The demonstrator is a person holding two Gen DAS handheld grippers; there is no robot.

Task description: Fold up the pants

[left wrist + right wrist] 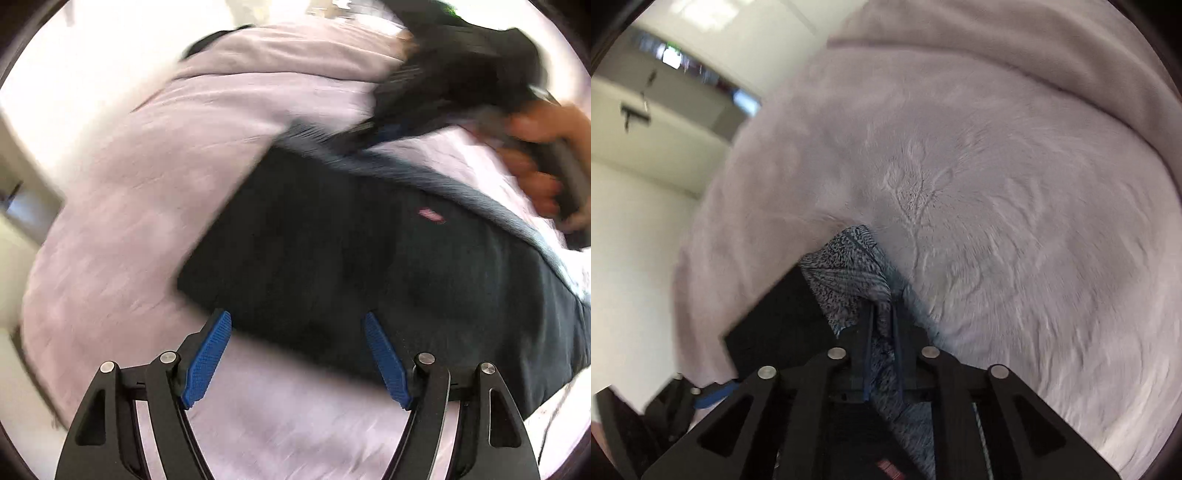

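Dark pants [332, 258] lie on a pale lilac bed cover [147, 184], with a small pink label on them. My left gripper [297, 325] is open and empty, its blue pads just above the near edge of the pants. My right gripper [882, 314] is shut on the pants' grey ribbed waistband [849, 266] and holds it up off the cover. In the left wrist view the right gripper [373, 129] shows at the upper right, held by a hand [535, 147], pinching the waistband. The view is blurred by motion.
The lilac cover [997, 184] fills most of the right wrist view, with a folded ridge across the top. A cream wall [635, 221] and cabinet lie to the left. The bed's left edge [33, 277] drops toward a pale floor.
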